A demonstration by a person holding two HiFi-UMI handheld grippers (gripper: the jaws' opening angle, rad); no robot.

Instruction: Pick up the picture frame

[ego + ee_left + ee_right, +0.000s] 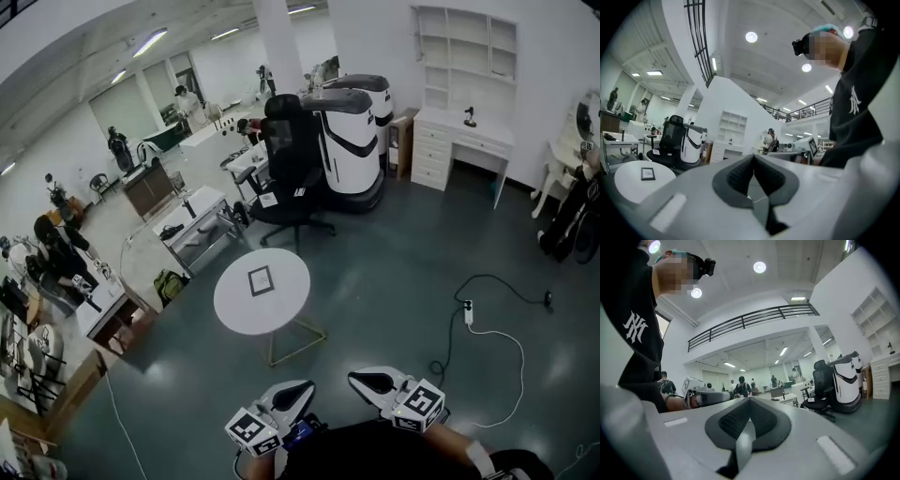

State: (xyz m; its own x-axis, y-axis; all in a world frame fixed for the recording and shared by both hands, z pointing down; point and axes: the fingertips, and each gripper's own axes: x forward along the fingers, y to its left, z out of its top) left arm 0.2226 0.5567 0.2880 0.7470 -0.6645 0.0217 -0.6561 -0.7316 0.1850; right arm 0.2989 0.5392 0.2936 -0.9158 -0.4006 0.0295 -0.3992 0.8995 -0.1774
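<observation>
At your 11 o'clock, well apart from both hands: one picture frame (261, 280), dark-edged, lying flat near the middle of the round white bench (234, 314), its face up and its edges exposed, so you can likely approach it from any side. Left claw (302, 386): jaws pressed together, empty, held level close to your body at 6 o'clock. Right claw (364, 379): likewise closed on nothing, level, just beside the left. Both read as carried at rest, the reach not yet begun; you will probably need to step toward the bench and spread one claw before it can take the flat frame's edge.
</observation>
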